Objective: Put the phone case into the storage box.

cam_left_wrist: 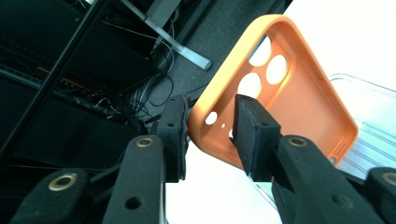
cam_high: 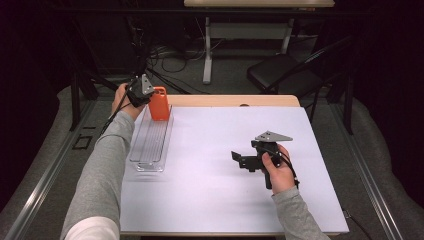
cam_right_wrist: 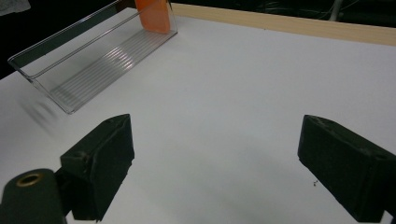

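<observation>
An orange phone case [cam_high: 159, 104] stands upright in the far end of a long clear plastic tray [cam_high: 150, 145] on the left of the white table [cam_high: 210, 200]. My left gripper [cam_high: 145, 92] is shut on the case's upper left edge. In the left gripper view the case [cam_left_wrist: 299, 93] shows its hollow inside and camera holes, with one jaw outside the rim and one inside, my left gripper [cam_left_wrist: 210, 112] pinching that rim. My right gripper [cam_high: 237, 160] hovers open over the table's right middle, nothing between its fingers [cam_right_wrist: 215, 135]. From there the case [cam_right_wrist: 152, 14] and tray [cam_right_wrist: 70, 51] lie far off.
A pale wooden strip [cam_high: 235, 100] runs along the table's far edge. Beyond it stand a black chair [cam_high: 280, 72] and a second table's white legs [cam_high: 207, 50], with cables [cam_high: 170, 55] on the dark floor. The tray [cam_left_wrist: 373, 121] holds nothing else.
</observation>
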`<action>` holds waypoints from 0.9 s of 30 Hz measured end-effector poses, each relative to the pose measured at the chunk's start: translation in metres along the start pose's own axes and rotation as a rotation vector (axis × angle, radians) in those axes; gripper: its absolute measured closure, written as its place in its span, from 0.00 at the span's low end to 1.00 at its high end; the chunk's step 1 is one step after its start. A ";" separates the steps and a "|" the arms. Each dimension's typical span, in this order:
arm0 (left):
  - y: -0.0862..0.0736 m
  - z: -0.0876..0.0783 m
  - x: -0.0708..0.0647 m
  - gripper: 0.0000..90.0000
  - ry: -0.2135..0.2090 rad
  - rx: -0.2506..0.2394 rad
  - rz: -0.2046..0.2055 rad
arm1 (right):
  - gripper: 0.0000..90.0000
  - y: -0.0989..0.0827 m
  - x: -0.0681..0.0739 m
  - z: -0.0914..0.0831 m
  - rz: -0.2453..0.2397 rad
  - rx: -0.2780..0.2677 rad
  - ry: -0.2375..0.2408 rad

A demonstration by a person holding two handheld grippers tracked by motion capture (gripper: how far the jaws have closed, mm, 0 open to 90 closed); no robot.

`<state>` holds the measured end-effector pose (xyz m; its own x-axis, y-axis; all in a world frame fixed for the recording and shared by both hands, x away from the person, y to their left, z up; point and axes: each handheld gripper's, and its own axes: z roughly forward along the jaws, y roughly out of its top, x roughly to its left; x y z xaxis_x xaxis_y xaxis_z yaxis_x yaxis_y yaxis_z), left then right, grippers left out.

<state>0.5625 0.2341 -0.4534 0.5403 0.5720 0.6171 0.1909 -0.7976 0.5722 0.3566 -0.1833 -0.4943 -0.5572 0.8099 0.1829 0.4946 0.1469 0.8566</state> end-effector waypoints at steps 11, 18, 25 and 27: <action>-0.001 0.001 0.001 0.61 0.013 0.018 -0.015 | 0.12 0.000 0.000 0.000 0.001 -0.006 0.001; -0.003 0.000 0.002 0.53 0.011 0.029 -0.046 | 0.11 0.000 0.000 0.000 0.001 -0.006 0.000; -0.004 -0.004 0.005 0.50 0.006 0.041 -0.082 | 0.12 0.000 0.000 0.000 0.001 -0.005 -0.001; -0.005 -0.005 0.007 0.51 0.007 0.047 -0.102 | 0.12 0.000 0.001 0.000 -0.003 -0.003 0.000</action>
<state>0.5607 0.2427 -0.4490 0.5101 0.6520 0.5610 0.2828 -0.7431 0.6065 0.3561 -0.1829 -0.4939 -0.5589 0.8093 0.1807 0.4912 0.1475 0.8585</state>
